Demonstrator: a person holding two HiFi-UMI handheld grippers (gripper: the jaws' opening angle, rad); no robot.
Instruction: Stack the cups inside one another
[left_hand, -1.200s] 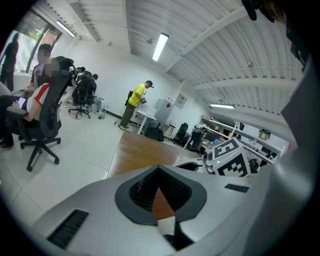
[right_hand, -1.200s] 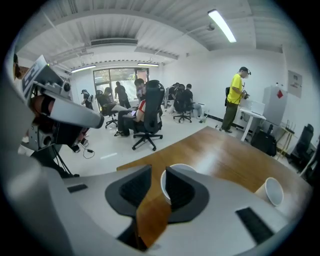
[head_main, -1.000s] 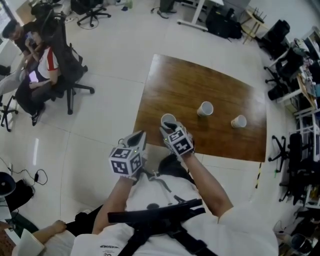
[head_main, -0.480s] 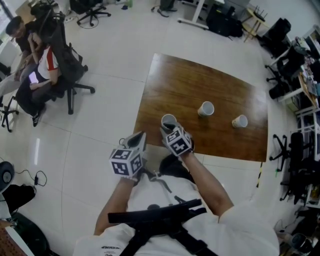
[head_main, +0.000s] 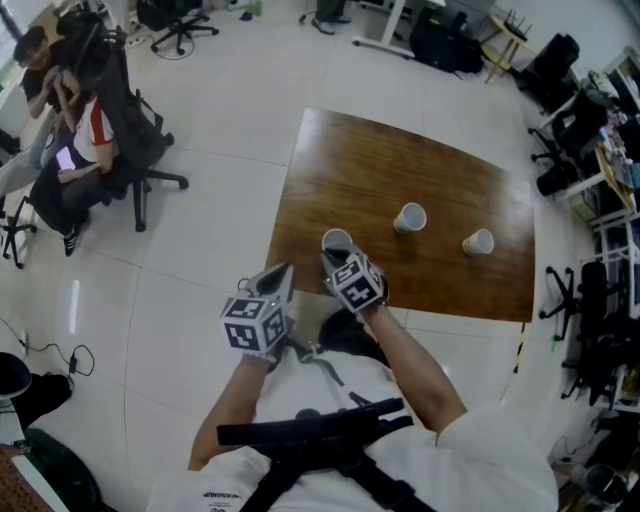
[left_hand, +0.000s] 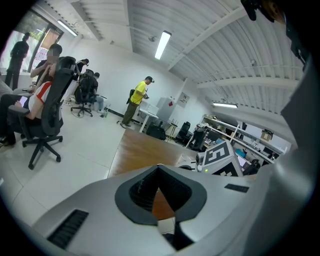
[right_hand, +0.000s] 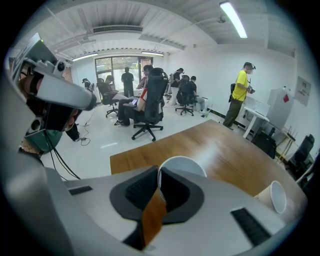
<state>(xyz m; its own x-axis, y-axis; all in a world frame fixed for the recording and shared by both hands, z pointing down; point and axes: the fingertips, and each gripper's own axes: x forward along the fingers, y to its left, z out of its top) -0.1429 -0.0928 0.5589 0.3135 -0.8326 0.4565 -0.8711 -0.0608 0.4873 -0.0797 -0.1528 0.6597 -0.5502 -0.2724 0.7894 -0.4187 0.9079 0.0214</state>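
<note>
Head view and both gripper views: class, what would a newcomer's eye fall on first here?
The brown wooden table stands out against the pale floor. It carries three white paper cups: the nearest cup by the near edge, then a middle cup and a right-hand cup farther along. Next comes the right tool, whose jaws have just been closing on the nearest cup's wall, while the left tool hangs shut and empty beside the table's near corner.
</note>
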